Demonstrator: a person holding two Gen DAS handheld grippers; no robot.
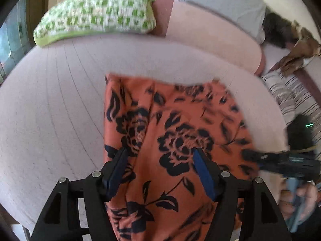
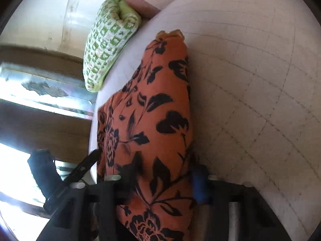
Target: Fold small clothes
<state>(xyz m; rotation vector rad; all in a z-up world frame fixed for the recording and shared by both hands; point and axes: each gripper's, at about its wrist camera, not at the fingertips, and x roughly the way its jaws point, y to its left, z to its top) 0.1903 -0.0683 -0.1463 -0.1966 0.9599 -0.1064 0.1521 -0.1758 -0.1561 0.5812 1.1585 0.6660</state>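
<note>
Left wrist view: orange floral-print fabric garment (image 1: 172,132) lies on the pale quilted mattress (image 1: 60,104), long axis running near to far, directly under the left gripper (image 1: 160,156); jaws spread, straddling the cloth, pads clear. Right gripper (image 1: 276,160) blurred at right edge.

Right wrist view: garment (image 2: 156,120) bunched between the jaws of the right gripper (image 2: 164,172); half closed, cannot tell if pinching.

You are working on a bed (image 1: 60,104) covered with a pale pink sheet marked by thin lines. The orange garment with dark flowers (image 1: 170,124) lies on it in front of you. A green-and-white checked pillow (image 1: 96,14) rests at its far edge, and striped cloth (image 1: 291,96) lies off to your right.
</note>
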